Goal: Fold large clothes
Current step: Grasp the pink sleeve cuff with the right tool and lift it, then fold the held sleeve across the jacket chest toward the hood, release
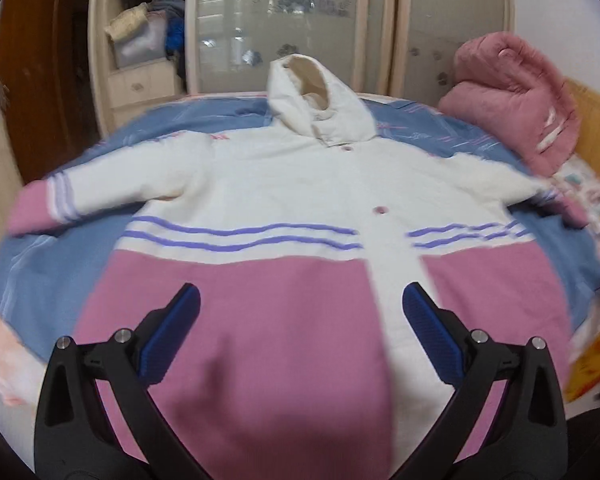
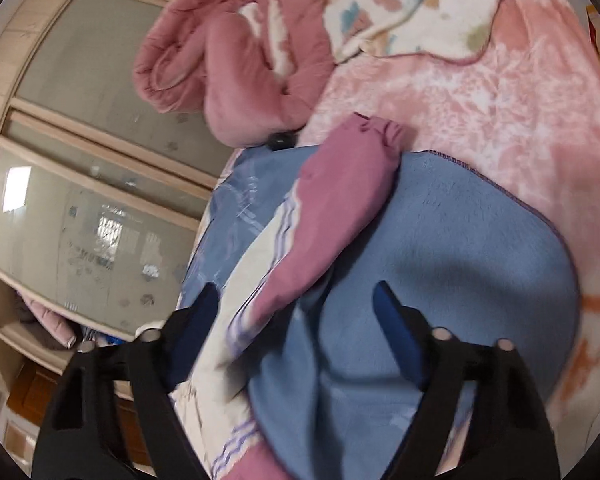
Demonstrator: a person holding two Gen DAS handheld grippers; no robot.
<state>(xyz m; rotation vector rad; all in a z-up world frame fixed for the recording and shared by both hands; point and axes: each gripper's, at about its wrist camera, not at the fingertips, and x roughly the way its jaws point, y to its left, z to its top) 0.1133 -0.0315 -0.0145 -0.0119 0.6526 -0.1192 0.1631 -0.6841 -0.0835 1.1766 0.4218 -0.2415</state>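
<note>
A large hooded jacket (image 1: pixel 284 184), white above, pink below and crossed by purple stripes, lies face up and spread flat on the blue bed sheet (image 1: pixel 60 248). Its hood (image 1: pixel 320 100) points away from me. My left gripper (image 1: pixel 300 292) hovers open over the pink hem with nothing between its fingers. In the right wrist view, which is rolled sideways, the jacket's right sleeve (image 2: pixel 332 208) with its pink cuff (image 2: pixel 376 132) rests on a blue fleece blanket (image 2: pixel 460 260). My right gripper (image 2: pixel 296 288) stands open above the sleeve's striped part, and the pads are not pressing on it.
A folded pink quilted coat (image 1: pixel 512 92) sits at the bed's far right corner. Beyond the bed stands a wardrobe (image 1: pixel 292 20) with frosted doors and open shelves. A pink blanket (image 2: pixel 500 100) and a floral throw (image 2: pixel 400 4) cover the right side.
</note>
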